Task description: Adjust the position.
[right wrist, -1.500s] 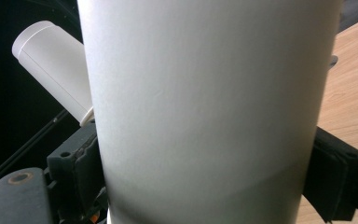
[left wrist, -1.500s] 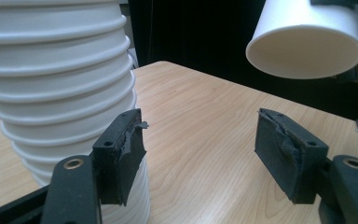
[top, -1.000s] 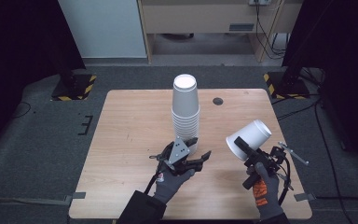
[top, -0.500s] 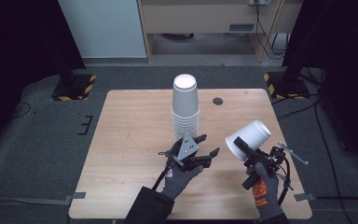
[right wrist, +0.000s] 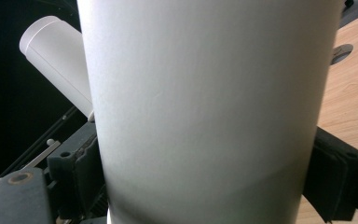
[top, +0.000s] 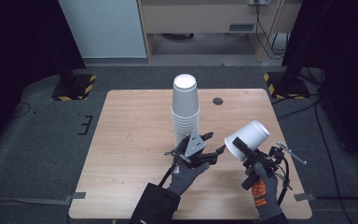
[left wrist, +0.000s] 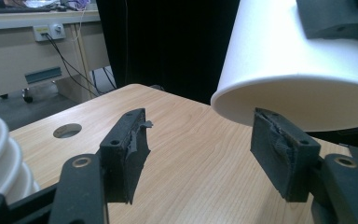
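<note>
Your right gripper (top: 248, 154) clamps the tilted cup (top: 248, 138), rim toward the stack (top: 185, 109); your left gripper (top: 213, 144), jaws spread, sits between them.

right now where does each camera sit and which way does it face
High view: above the person's side, looking forward and down at the table, cup stack, both gloved hands.
Left gripper view: on the left gripper, looking along its open fingers at the held cup.
Right gripper view: on the right gripper, fingers clamping the cup.
All share that cup.
</note>
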`<action>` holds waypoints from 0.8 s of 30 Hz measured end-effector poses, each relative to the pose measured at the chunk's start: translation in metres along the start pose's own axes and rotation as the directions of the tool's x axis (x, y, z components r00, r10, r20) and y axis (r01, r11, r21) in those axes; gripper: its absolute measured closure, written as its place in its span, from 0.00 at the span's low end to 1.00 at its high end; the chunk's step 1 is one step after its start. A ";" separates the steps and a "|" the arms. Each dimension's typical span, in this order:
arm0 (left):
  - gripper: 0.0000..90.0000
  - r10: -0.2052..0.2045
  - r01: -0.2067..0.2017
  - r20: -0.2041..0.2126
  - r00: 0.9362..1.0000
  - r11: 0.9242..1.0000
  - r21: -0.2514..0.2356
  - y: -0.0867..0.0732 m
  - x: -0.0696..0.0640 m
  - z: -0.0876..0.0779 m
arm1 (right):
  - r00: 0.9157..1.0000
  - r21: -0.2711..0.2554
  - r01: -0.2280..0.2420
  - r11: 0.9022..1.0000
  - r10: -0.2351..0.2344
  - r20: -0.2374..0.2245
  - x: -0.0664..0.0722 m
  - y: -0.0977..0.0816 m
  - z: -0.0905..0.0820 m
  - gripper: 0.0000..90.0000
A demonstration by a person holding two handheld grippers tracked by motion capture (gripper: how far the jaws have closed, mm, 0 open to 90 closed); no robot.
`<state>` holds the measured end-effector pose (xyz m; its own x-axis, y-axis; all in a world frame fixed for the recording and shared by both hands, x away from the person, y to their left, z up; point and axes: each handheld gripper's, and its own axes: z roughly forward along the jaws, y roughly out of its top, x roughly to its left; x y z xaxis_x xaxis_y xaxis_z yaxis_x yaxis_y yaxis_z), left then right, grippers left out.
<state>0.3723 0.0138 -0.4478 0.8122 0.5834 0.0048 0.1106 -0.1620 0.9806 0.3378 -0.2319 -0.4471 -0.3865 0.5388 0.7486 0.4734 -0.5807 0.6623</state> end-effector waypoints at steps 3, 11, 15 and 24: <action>0.40 0.003 -0.003 0.002 1.000 1.000 -0.004 0.000 -0.001 0.005 | 1.000 0.004 -0.005 1.000 0.005 -0.003 0.001 0.000 0.000 0.16; 0.43 0.012 -0.011 0.014 1.000 1.000 -0.006 0.002 -0.004 0.018 | 1.000 0.011 -0.008 1.000 0.008 -0.008 0.000 -0.002 0.002 0.16; 0.46 0.012 -0.011 0.021 1.000 1.000 -0.021 0.004 -0.007 0.022 | 1.000 0.020 -0.011 1.000 0.011 -0.010 0.001 -0.003 0.003 0.16; 0.56 0.036 -0.036 0.016 0.999 0.998 -0.043 0.004 -0.009 0.027 | 1.000 0.036 -0.020 0.999 0.021 -0.023 0.003 -0.005 0.005 0.15</action>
<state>0.3806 -0.0133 -0.4493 0.8248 0.5642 0.0374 0.0569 -0.1486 0.9873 0.3381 -0.2241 -0.4488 -0.3946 0.5125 0.7627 0.5089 -0.5693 0.6457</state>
